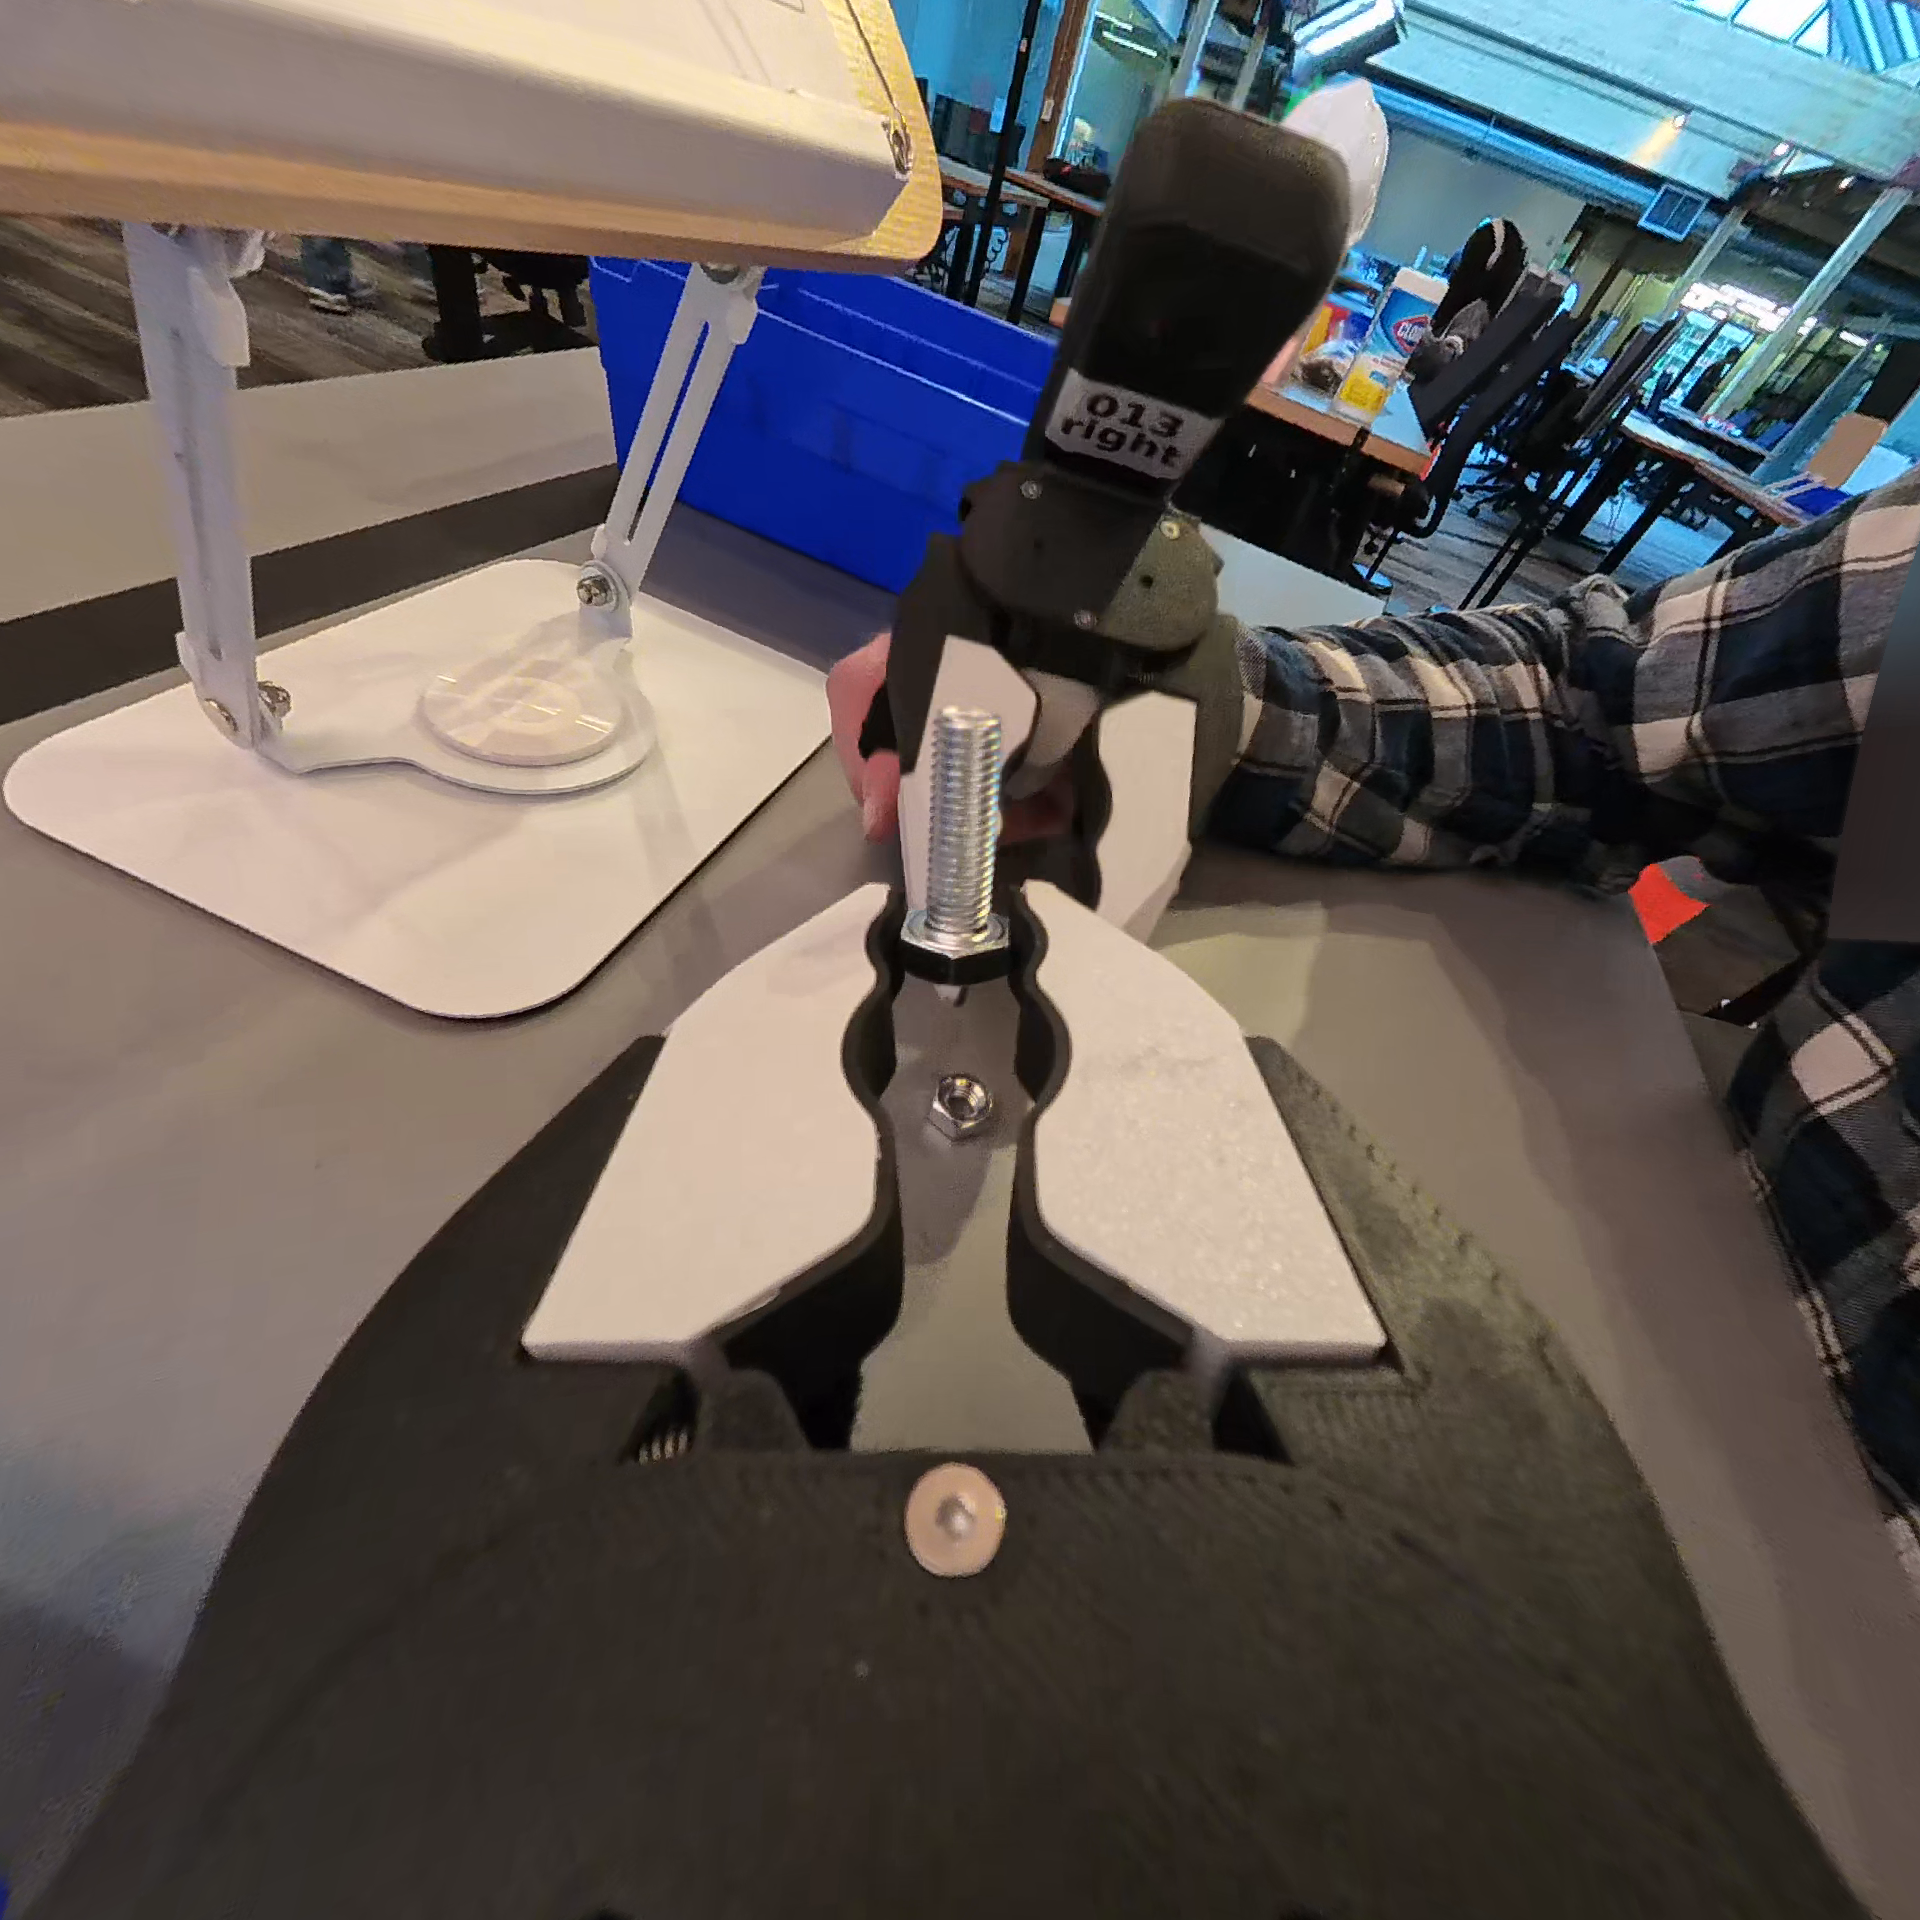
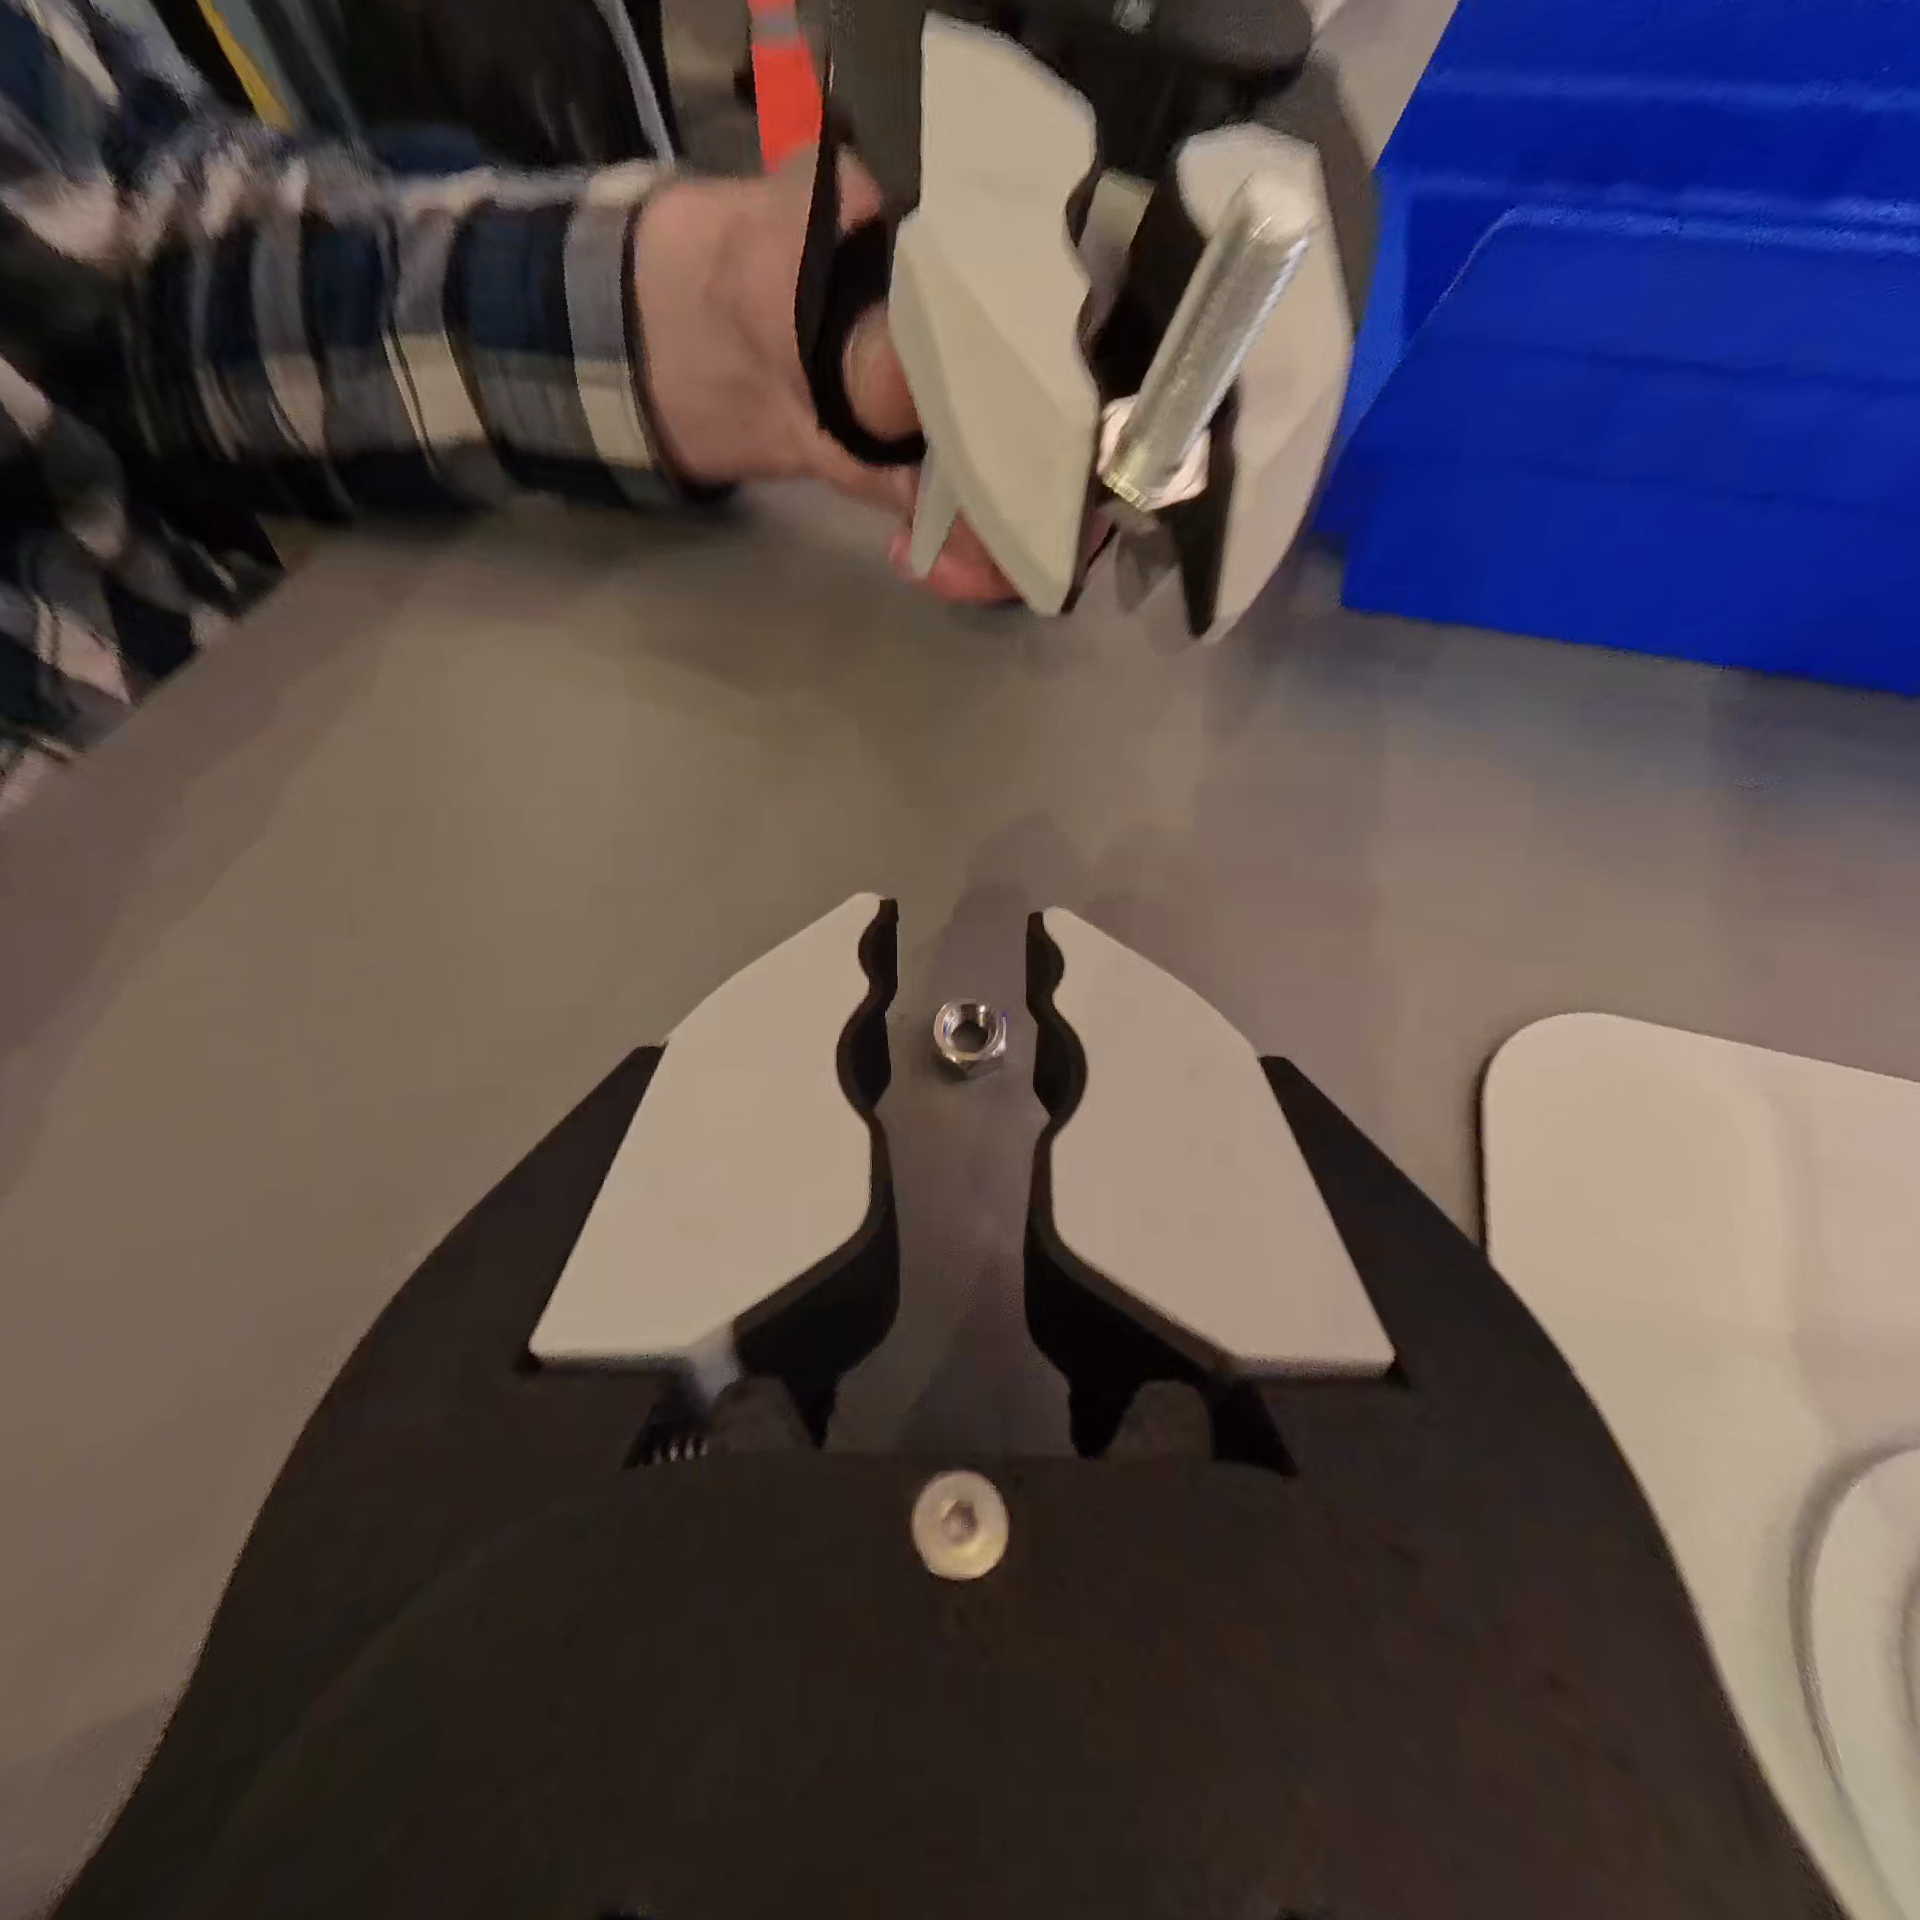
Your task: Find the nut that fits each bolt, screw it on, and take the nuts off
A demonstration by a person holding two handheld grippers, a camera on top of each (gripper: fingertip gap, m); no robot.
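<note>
On the grey table (image 2: 416, 831), the left gripper (image 1: 954, 914) pinches the steel bolt (image 1: 961, 821) by its hex head, while the small, slippery hex nut (image 2: 966, 1034) lies loose between the spread fingers of the right gripper (image 2: 961, 914), best taken across its flats.

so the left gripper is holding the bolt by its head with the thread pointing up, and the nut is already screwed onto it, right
Not quite. The left gripper does hold the bolt by its head, thread up, but the nut is not on it: it lies loose on the grey table, between the open fingers of the right gripper. The right wrist view shows this.
</note>
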